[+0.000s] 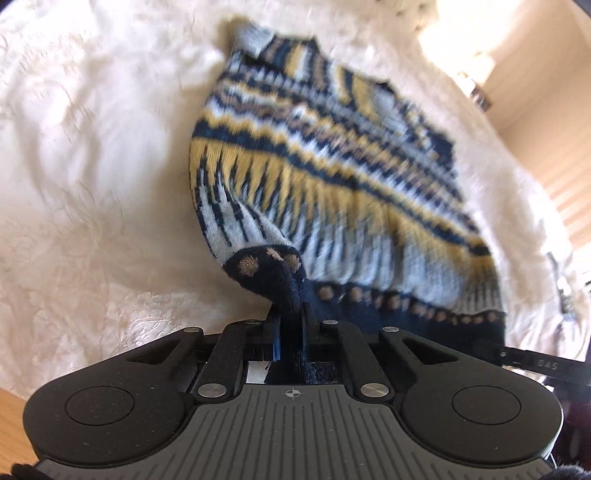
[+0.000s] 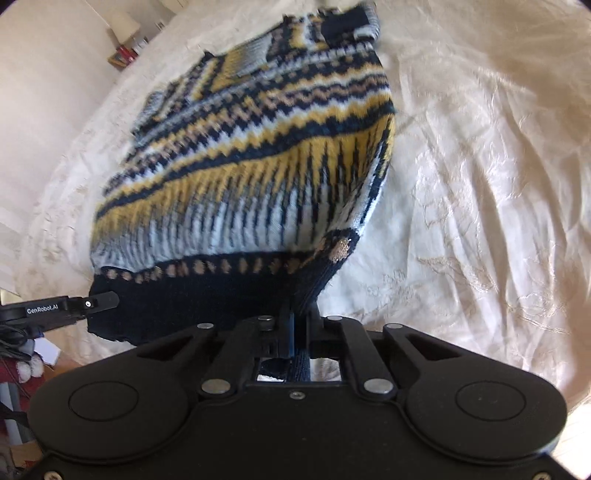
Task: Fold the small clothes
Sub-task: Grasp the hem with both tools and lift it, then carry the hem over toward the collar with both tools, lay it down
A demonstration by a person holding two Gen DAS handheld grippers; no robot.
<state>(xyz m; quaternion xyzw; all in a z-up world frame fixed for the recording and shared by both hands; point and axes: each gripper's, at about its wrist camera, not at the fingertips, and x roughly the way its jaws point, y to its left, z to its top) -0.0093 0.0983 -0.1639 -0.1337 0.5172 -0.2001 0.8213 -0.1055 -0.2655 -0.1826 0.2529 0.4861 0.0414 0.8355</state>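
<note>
Left wrist view: left gripper [image 1: 291, 314] clamped on sweater [image 1: 332, 166] hem corner; right gripper [image 2: 299, 317] pinches the opposite corner; sweater drapes over white bedspread [image 1: 92, 166]; lamp [image 2: 123, 22] beyond

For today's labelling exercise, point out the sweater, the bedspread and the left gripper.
sweater [image 2: 258, 155]: right wrist view, on its yellow zigzag band.
bedspread [image 1: 92, 166]: left wrist view, on bare cream fabric.
left gripper [image 1: 291, 310]: left wrist view, between fingertips pinching the hem.
</note>
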